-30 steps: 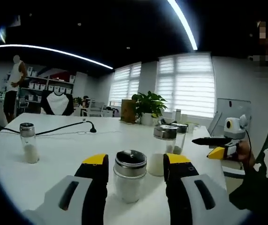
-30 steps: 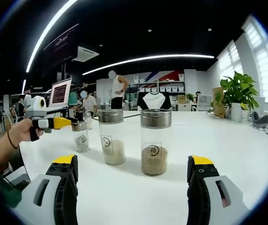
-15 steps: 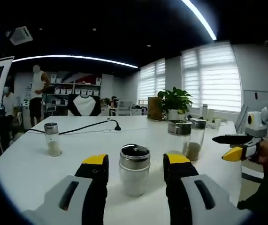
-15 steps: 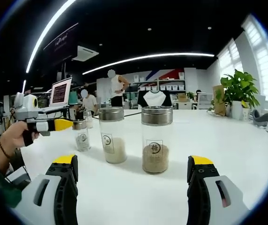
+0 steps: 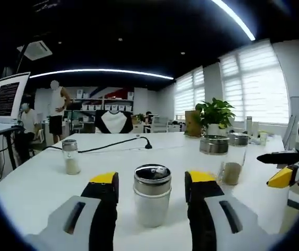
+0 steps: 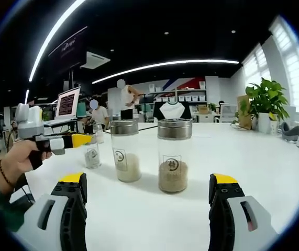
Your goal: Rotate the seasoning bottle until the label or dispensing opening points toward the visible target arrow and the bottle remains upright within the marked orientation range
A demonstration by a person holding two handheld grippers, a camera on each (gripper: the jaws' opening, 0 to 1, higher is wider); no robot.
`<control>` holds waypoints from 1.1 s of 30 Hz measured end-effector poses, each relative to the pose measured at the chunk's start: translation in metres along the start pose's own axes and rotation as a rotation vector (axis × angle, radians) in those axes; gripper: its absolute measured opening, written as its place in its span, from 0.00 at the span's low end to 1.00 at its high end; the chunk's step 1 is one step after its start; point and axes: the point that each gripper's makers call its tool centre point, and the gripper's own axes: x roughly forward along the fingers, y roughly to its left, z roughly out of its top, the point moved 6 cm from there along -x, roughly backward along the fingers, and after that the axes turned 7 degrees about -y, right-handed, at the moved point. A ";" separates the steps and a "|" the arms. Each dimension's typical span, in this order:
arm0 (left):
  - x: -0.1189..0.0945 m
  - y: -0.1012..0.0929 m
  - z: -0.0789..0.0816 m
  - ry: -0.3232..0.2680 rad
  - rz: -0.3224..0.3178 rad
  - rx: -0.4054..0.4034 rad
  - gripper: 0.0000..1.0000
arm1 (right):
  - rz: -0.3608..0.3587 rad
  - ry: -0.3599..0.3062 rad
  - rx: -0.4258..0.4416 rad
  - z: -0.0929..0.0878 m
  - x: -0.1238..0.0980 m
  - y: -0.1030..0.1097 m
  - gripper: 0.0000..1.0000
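Observation:
A short seasoning bottle (image 5: 152, 196) with a steel lid and white grains stands upright on the white table (image 5: 39, 183). My left gripper (image 5: 153, 178) is open, one yellow-tipped jaw on each side of the bottle with a small gap to each. In the right gripper view that bottle (image 6: 91, 155) stands at the tip of the left gripper (image 6: 78, 140), held by a hand. My right gripper (image 6: 149, 180) is wide open with nothing between its jaws; it faces a tall brown-grain bottle (image 6: 173, 157) and a tall white-grain bottle (image 6: 125, 152). I see no arrow mark.
A small bottle (image 5: 71, 157) stands far left on the table near a black cable (image 5: 112, 147). Two tall bottles (image 5: 232, 159) stand right, with the right gripper (image 5: 285, 167) beyond them. A plant (image 5: 214, 112), a screen (image 5: 8, 99) and people stand further off.
The left gripper has swung round the short bottle, keeping it between its jaws; in the right gripper view it has moved right, up to that bottle. The right gripper has held still.

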 end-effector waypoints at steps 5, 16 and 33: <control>0.011 -0.001 -0.003 -0.001 0.002 0.008 0.52 | -0.003 0.007 0.000 -0.002 0.001 0.000 0.99; 0.014 0.003 -0.007 -0.004 0.014 -0.006 0.35 | 0.000 0.008 0.000 -0.002 0.002 0.000 0.99; 0.014 0.004 -0.008 -0.015 -0.041 0.013 0.34 | 0.003 0.013 0.008 -0.005 0.003 0.001 0.99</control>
